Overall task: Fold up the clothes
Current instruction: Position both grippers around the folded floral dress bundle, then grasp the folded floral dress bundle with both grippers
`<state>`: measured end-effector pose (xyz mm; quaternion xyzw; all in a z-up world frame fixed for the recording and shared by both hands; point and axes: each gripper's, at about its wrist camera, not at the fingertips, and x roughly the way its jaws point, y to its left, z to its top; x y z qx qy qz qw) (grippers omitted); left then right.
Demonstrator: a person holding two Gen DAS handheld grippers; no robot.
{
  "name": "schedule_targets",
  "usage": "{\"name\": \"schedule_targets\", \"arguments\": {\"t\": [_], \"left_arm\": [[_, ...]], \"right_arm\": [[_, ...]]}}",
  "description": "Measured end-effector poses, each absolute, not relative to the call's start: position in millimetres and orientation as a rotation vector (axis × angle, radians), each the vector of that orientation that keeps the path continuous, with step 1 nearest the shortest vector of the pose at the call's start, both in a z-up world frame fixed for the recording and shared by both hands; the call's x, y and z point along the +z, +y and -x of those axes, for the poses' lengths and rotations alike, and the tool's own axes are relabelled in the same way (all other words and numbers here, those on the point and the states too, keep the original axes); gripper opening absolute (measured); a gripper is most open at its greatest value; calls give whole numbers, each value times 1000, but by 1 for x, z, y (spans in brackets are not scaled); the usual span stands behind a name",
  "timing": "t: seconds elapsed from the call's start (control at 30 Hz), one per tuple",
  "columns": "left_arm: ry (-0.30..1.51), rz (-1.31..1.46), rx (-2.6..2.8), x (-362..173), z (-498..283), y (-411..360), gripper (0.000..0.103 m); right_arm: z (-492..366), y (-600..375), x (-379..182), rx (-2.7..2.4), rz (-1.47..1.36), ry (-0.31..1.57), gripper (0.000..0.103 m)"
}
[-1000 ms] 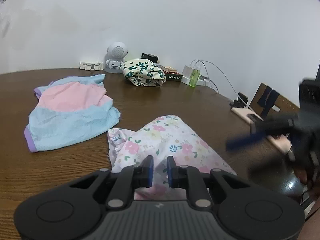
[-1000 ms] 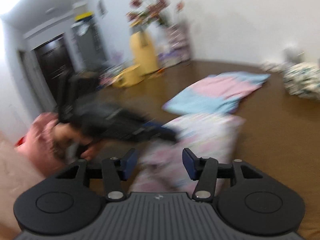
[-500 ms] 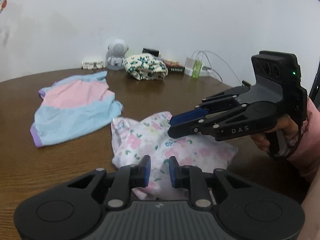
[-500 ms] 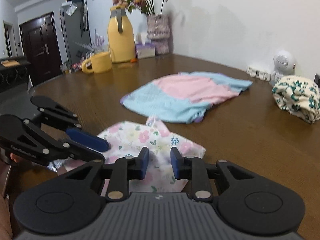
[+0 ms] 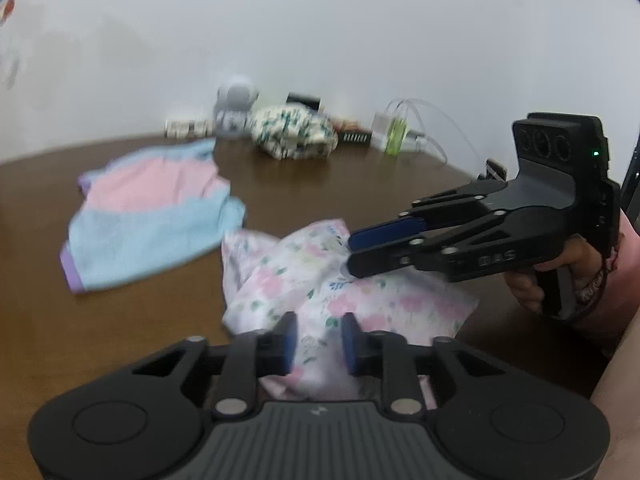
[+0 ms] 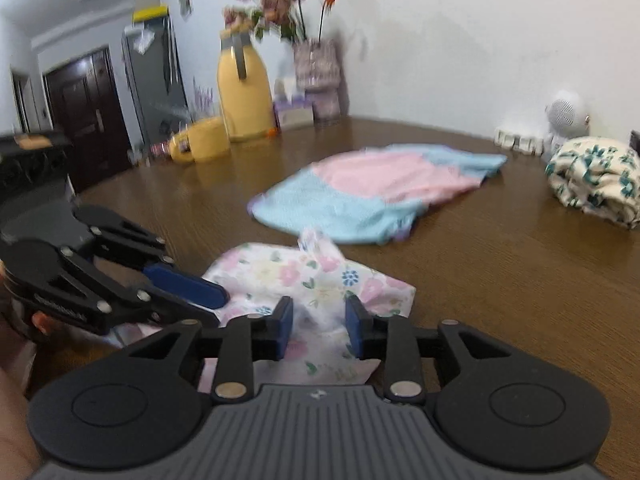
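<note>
A white garment with pink flowers (image 5: 276,280) (image 6: 320,272) lies crumpled near the front edge of the brown wooden table (image 5: 120,320). My left gripper (image 5: 318,340) is shut on its near edge, with cloth bunched between the blue pads. The right gripper (image 6: 318,328) is shut on another part of the same garment. From the left wrist view, the right gripper (image 5: 348,256) comes in from the right and pinches a raised peak of the cloth. A pink and blue garment (image 5: 152,208) (image 6: 372,188) lies flat farther back.
A rolled cream bundle with green flowers (image 5: 294,136) (image 6: 592,180) sits by the wall beside a small grey robot figure (image 5: 236,100). A charger with cables (image 5: 394,132) is at the back right. A yellow jug (image 6: 242,100), yellow mug (image 6: 200,142) and flower vase (image 6: 316,68) stand far left.
The right gripper swung in from the right, narrowed from wide open and closed on the floral garment. That cloth is now gathered and pulled up slightly between the two grippers.
</note>
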<state>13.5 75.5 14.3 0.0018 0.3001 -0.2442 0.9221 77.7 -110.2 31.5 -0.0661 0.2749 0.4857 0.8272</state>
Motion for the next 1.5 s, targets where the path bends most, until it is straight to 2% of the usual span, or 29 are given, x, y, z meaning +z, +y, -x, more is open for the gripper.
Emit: {"name": "schedule_targets", "arguments": {"t": [0.17, 0.33, 0.57, 0.93, 1.0, 1.03, 1.07, 1.1, 1.13, 1.23, 1.27, 1.33, 1.5], "left_arm": [[585, -62, -493, 26, -21, 68, 37], [610, -98, -481, 23, -33, 61, 33], [645, -99, -462, 11, -37, 60, 33], [637, -127, -443, 10, -33, 55, 33], [634, -132, -441, 13, -31, 53, 41], [625, -131, -441, 15, -29, 53, 46], [612, -129, -438, 18, -26, 53, 61], [592, -124, -431, 22, -21, 54, 74], [571, -118, -424, 25, -16, 54, 76], [515, -80, -410, 35, -2, 59, 90], [497, -66, -404, 38, 2, 61, 100], [467, -36, -393, 43, 11, 64, 103], [445, 11, -366, 46, 31, 69, 103]], "right_arm": [[-46, -121, 53, 1056, 184, 506, 35], [-31, -114, 37, 1032, 277, 554, 35], [-34, -108, 23, 1024, 291, 608, 36], [-26, -107, 20, 1005, 321, 577, 36], [-24, -110, 22, 999, 308, 574, 38], [-23, -113, 24, 994, 292, 575, 47], [-21, -115, 26, 990, 276, 576, 55], [-20, -118, 28, 985, 259, 576, 72], [-19, -121, 30, 981, 243, 577, 80], [-15, -130, 37, 967, 193, 579, 83], [-14, -133, 39, 962, 177, 579, 88], [-11, -139, 43, 952, 144, 581, 102], [-5, -154, 40, 891, -8, 637, 103]]}}
